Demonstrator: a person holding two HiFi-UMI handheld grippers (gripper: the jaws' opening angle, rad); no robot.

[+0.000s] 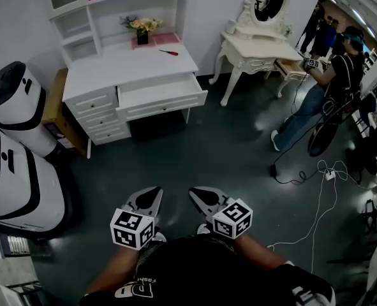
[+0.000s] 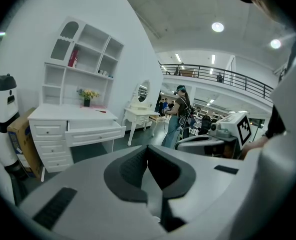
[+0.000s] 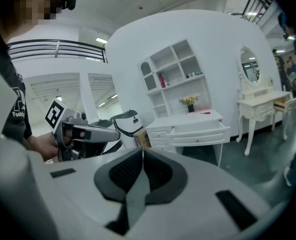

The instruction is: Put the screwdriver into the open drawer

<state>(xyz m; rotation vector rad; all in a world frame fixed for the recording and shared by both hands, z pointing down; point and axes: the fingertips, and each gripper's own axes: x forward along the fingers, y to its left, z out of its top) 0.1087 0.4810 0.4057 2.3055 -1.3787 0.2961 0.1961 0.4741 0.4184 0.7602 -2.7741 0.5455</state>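
1. The small red-handled screwdriver [image 1: 169, 52] lies on the top of the white hutch counter [image 1: 111, 65], behind and above the open white drawer [image 1: 162, 106], towards the drawer's right end.
2. The left claw [image 1: 153, 192] and the right claw [image 1: 196, 193] hang side by side over the dark floor, well short of the drawer. Each is pressed together on nothing, pads meeting along a seam.
3. The step in hand looks like the approach. It would go best to close in squarely on the drawer, spread one claw only when near, and take the handle across its width – not the thin shaft.
4. The screwdriver is too small to tell its tip, and the drawer's inside shows only in part.
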